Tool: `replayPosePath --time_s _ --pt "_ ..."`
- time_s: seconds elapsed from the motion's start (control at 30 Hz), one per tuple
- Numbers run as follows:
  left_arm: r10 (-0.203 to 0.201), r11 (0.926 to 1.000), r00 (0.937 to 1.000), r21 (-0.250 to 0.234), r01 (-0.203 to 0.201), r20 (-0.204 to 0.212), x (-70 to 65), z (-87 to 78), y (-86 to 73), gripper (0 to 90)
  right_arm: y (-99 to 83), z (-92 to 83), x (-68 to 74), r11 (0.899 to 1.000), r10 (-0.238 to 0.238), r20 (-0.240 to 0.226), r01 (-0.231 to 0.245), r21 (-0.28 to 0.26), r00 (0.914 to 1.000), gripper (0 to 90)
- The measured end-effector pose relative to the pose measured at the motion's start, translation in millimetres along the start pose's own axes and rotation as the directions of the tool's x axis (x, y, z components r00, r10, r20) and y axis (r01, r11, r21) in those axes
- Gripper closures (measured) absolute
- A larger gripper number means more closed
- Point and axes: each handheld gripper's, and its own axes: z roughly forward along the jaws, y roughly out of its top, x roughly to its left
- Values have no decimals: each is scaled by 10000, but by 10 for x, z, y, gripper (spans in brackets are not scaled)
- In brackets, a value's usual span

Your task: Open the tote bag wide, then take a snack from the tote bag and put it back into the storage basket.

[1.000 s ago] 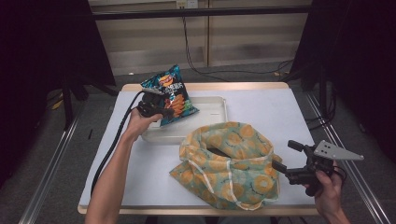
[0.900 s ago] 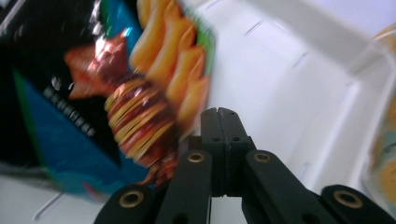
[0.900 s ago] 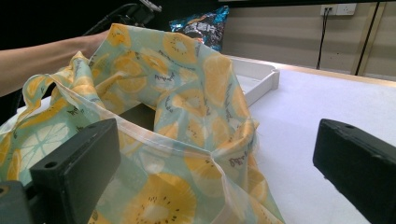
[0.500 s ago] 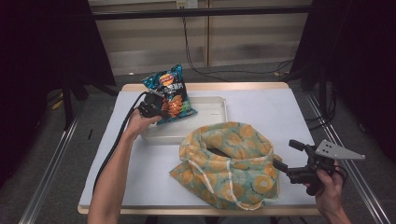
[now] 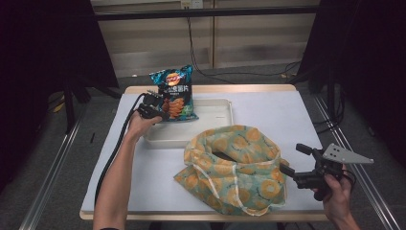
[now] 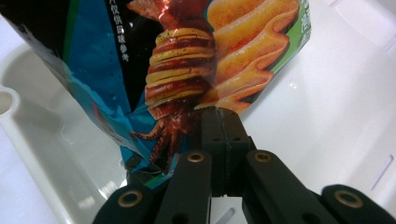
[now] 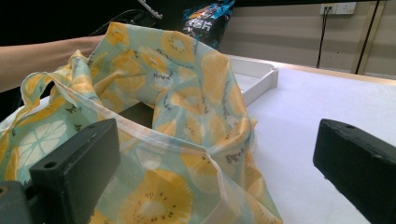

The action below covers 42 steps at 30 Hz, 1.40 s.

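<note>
Left claw (image 6: 219, 121): clenched on chip bag (image 6: 187, 70) | right claw (image 7: 215, 172): spread wide beside fabric bag (image 7: 154, 107)

Chip bag (image 5: 173, 94) — Chinese characters across its front (too small and blurred to read).

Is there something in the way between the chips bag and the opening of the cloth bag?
Nothing visible blocks it. The left tongs hold the chips bag above the white tray; the fruit-print cloth bag lies in front of the tray, its mouth open, with only the tray's near rim between them.
</note>
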Motion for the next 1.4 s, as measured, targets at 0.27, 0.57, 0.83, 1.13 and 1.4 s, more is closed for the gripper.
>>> replayPosePath --time_s 0.27,0.57,0.83,1.13,1.4 --pt "-48 9998 10000 -206 49 39 5 36 -2 890 -3 -1 -2 9999 -110 -57 111 57 9999 4" --pt "509 9977 9978 -471 -488 430 -88 -59 12 796 2 13 0 9998 -151 -29 151 141 9999 1" --pt "850 9859 9895 -1534 -665 1173 -200 -277 -25 668 38 79 13 9993 -214 -8 214 301 9998 3" --pt "582 9739 9929 -2245 -335 1041 -309 -577 -192 409 34 81 47 9986 -281 -174 288 437 9995 8" --pt "716 9594 9935 -2786 -443 884 -601 -790 -311 358 80 50 71 9982 -439 -232 448 392 9988 0"
